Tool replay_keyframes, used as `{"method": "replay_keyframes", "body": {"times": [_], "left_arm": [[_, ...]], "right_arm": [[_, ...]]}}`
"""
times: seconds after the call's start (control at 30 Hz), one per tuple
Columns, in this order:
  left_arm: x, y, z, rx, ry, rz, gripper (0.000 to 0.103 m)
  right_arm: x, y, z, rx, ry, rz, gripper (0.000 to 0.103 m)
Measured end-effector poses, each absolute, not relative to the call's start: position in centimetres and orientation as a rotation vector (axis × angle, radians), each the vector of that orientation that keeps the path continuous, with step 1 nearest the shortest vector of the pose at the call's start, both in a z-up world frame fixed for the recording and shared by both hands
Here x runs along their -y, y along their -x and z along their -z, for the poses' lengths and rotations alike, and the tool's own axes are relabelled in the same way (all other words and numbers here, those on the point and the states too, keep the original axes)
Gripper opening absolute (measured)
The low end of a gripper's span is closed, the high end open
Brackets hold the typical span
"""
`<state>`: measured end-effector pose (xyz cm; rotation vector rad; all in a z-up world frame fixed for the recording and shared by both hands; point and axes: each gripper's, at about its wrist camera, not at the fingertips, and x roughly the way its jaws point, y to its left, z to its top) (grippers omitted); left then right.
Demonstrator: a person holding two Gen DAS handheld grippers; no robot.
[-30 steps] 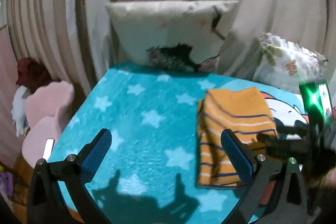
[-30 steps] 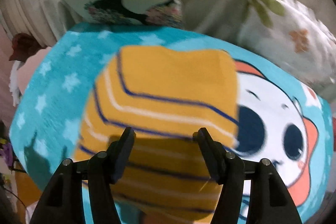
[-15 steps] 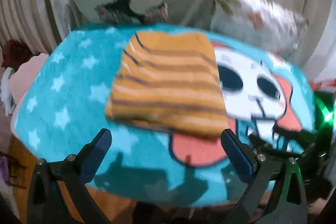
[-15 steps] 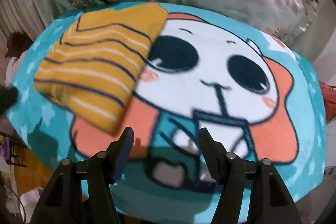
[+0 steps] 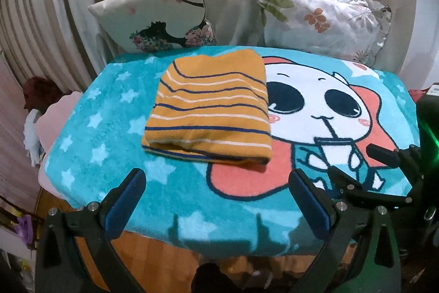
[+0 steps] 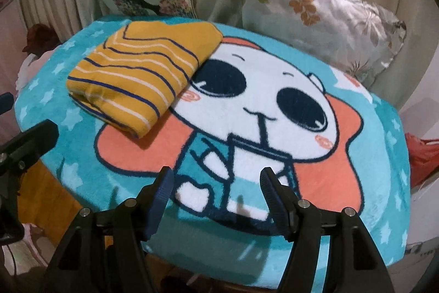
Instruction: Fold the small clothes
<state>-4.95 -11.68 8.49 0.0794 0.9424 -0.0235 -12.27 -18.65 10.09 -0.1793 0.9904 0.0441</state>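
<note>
Orange striped shirt (image 5: 210,111), one, folded into a chunky rectangle | one fuzzy teal blanket (image 5: 115,144) | two pillows | left gripper (image 5: 216,187) and right gripper (image 6: 216,184) jaws released, holding nothing

A folded orange striped garment (image 5: 210,103) lies on the cartoon blanket (image 5: 175,199).

Left hand-held gripper (image 5: 216,190) jaws wide apart, empty; right hand-held gripper (image 6: 216,184) same, both level.
</note>
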Motion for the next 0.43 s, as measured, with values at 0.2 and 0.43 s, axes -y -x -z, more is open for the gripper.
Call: {"method": "replay_keyframes", "body": {"times": [0.2,0.43], "left_arm": [[11.46,5.58,-8.75,-0.949,-0.065,0.024,0.103],[11.52,6.03,-8.96,-0.951,-0.111,-0.032,0.103]], "right_arm": [[18.27,12.81,-10.67,-0.962,0.188,-0.066,0.072],[18.04,12.9,-11.12,-0.945,0.18,-0.085,0.073]]}}
